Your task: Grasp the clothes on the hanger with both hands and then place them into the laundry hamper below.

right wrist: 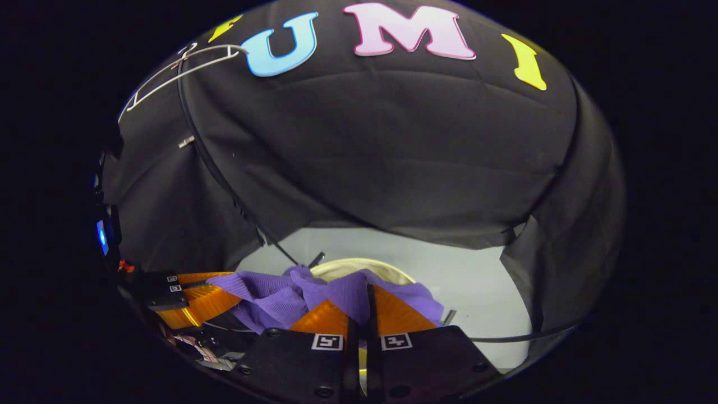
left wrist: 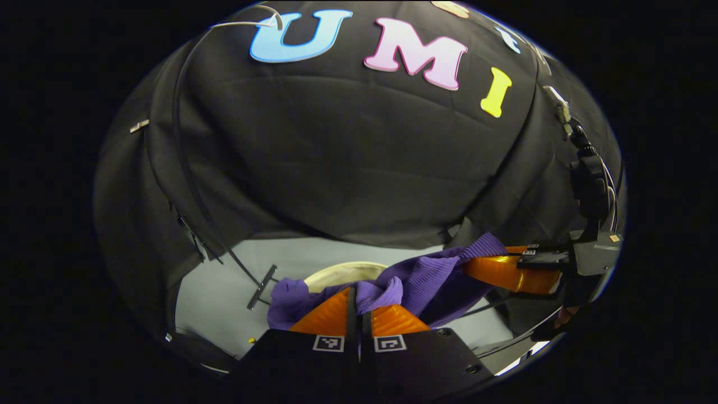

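Note:
A purple knit garment [left wrist: 426, 278] hangs bunched between both grippers, low over the cream rim of the laundry hamper [left wrist: 342, 273]. My left gripper [left wrist: 357, 303] is shut on one bunch of the cloth, its orange fingers [left wrist: 328, 317] pressed together. The right gripper [left wrist: 477, 265] grips the other end at the right. In the right gripper view, my right gripper [right wrist: 367, 297] is shut on the purple garment [right wrist: 280, 297], with the left gripper [right wrist: 224, 289] at the left and the hamper rim [right wrist: 364, 264] just behind. A bare white wire hanger [right wrist: 174, 73] hangs at the upper left.
The hamper stands on a pale grey floor [right wrist: 460, 275]. Black cloth walls close in at the back and on both sides. A black bar with a cross piece [left wrist: 261, 286] slants down to the floor left of the hamper. A black cable [right wrist: 224, 174] runs down the left wall.

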A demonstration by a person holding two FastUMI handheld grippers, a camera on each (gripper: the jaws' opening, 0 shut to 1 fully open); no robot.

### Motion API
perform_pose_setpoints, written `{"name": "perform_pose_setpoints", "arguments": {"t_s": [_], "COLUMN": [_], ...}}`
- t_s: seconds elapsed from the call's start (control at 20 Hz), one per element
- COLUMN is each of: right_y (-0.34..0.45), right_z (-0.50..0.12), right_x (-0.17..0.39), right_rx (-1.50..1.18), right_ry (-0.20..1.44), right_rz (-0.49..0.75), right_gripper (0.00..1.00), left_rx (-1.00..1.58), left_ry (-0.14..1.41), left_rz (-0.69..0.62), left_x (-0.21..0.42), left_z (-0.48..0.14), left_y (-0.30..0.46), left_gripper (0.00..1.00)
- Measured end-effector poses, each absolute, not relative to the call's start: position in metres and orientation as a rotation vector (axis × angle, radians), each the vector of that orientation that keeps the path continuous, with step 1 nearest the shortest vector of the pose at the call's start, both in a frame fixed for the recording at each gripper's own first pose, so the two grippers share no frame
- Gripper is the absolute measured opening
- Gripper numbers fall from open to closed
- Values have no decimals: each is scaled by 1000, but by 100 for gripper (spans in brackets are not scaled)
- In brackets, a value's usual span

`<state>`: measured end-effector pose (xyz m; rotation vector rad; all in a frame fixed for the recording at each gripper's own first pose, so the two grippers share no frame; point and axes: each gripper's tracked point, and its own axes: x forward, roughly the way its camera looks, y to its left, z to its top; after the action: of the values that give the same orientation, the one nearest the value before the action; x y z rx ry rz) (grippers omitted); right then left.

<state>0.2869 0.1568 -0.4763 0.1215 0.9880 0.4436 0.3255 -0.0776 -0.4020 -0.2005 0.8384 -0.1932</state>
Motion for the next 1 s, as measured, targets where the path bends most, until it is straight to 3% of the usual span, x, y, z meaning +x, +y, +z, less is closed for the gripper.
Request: {"name": "perform_pose_setpoints", "arguments": {"t_s": [0.3,0.4,0.45,0.5,0.75,0.85,1.0], "right_y": [143,137,138,136,125,123,117], "right_z": [-535,-539,-542,-543,-557,-557,-554], "right_x": [257,254,253,254,247,242,241], "right_rx": [89,103,118,115,87,85,82], "right_ry": [1170,1196,1209,1218,1228,1235,1231], "right_rz": [360,337,337,328,310,304,299], "right_gripper": [10,13,23,20,99,99,99], "left_rx": [-214,-247,-272,-299,-253,-248,-259], "left_ry": [981,1020,1038,1042,1090,1096,1102], "left_rz": [-152,-131,-132,-137,-117,-112,-109], "left_x": [308,299,296,296,283,285,275], "left_z": [-459,-472,-474,-478,-490,-493,-496], "left_y": [-81,-81,-82,-85,-75,-75,-78], "left_gripper": [5,5,7,3,94,92,96]}}
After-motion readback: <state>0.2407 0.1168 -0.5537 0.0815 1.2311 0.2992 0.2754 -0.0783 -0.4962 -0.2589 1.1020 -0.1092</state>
